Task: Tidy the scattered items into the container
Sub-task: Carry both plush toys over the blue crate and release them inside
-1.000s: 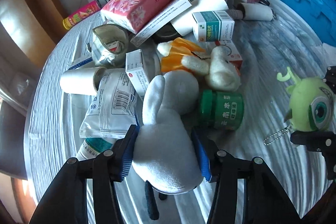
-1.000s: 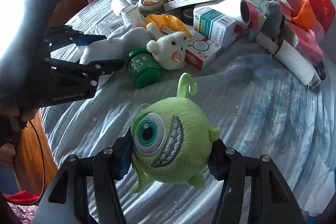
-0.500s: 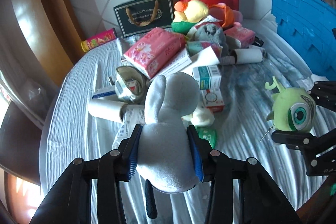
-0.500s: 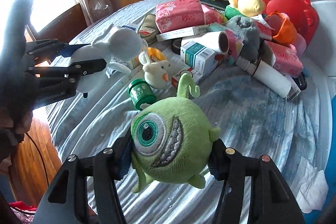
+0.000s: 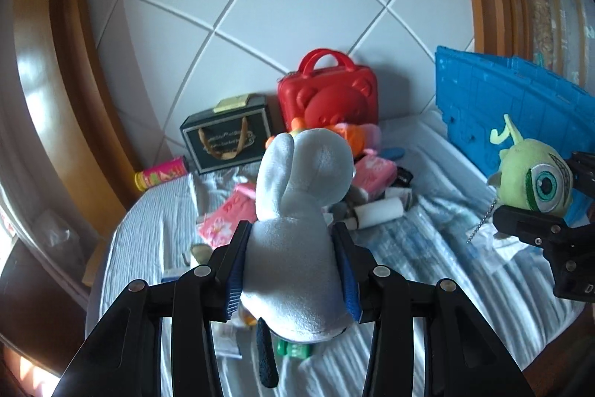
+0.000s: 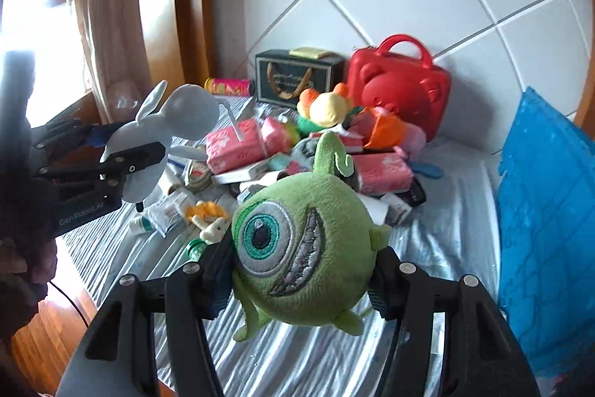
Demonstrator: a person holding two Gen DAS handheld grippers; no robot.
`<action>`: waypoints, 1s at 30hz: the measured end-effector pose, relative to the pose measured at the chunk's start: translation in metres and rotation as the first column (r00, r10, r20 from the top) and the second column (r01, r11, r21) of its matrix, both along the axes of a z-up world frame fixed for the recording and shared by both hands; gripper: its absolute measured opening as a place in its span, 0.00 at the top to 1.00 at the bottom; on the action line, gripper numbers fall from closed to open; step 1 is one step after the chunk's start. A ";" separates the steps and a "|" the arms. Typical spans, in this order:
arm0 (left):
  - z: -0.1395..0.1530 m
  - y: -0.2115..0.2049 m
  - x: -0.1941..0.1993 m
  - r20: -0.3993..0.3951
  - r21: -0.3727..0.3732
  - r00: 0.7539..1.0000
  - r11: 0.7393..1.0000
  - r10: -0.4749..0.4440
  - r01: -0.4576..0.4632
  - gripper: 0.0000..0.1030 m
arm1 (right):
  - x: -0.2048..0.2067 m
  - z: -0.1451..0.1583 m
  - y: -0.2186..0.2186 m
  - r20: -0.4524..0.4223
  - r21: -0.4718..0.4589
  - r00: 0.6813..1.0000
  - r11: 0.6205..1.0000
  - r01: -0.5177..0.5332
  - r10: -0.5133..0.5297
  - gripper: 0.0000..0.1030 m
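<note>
A pale grey long-eared plush (image 5: 297,196) is clamped between the blue pads of my left gripper (image 5: 292,229), lifted well above the table. My right gripper (image 6: 301,252) is shut on a round green one-eyed monster plush (image 6: 301,240), also held in the air. From the right wrist view the left gripper (image 6: 126,144) and its grey plush (image 6: 178,114) hang at the left. From the left wrist view the right gripper (image 5: 550,188) and green plush (image 5: 531,177) hang at the right, in front of the blue plastic crate (image 5: 513,92).
A pile of items lies on the striped cloth (image 6: 446,211): pink tissue packs (image 6: 234,151), a yellow plush (image 6: 327,106), a paper roll (image 5: 379,211), a green jar (image 6: 195,246), boxes. A red case (image 6: 401,92), black gift bag (image 6: 293,77) and pink can (image 6: 227,86) stand by the tiled wall. The blue crate (image 6: 546,211) stands at the right.
Both grippers have risen from the table with their plush toys and tilted up, so the wall and the blue crate now fill more of each view. The pile lies farther below.
</note>
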State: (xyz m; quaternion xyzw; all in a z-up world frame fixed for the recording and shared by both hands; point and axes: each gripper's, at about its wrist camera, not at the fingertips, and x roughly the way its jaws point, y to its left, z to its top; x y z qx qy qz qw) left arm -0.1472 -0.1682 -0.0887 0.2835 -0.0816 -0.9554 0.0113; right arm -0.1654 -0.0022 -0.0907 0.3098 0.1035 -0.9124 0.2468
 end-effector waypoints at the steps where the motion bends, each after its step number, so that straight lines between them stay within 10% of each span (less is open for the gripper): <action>1: 0.008 0.010 -0.001 -0.018 0.003 1.000 1.000 -0.022 0.022 0.59 | 0.003 0.010 0.008 -0.020 -0.010 0.999 1.000 0.025 -0.025 0.44; 17: 0.115 0.248 -0.029 -0.182 0.025 0.926 0.940 -0.330 0.340 0.57 | 0.036 0.135 0.227 -0.236 -0.190 0.872 0.900 0.392 -0.429 0.44; 30: 0.140 0.446 -0.082 -0.164 0.009 0.911 0.923 -0.377 0.384 0.57 | -0.017 0.137 0.428 -0.200 -0.193 0.792 0.816 0.545 -0.577 0.44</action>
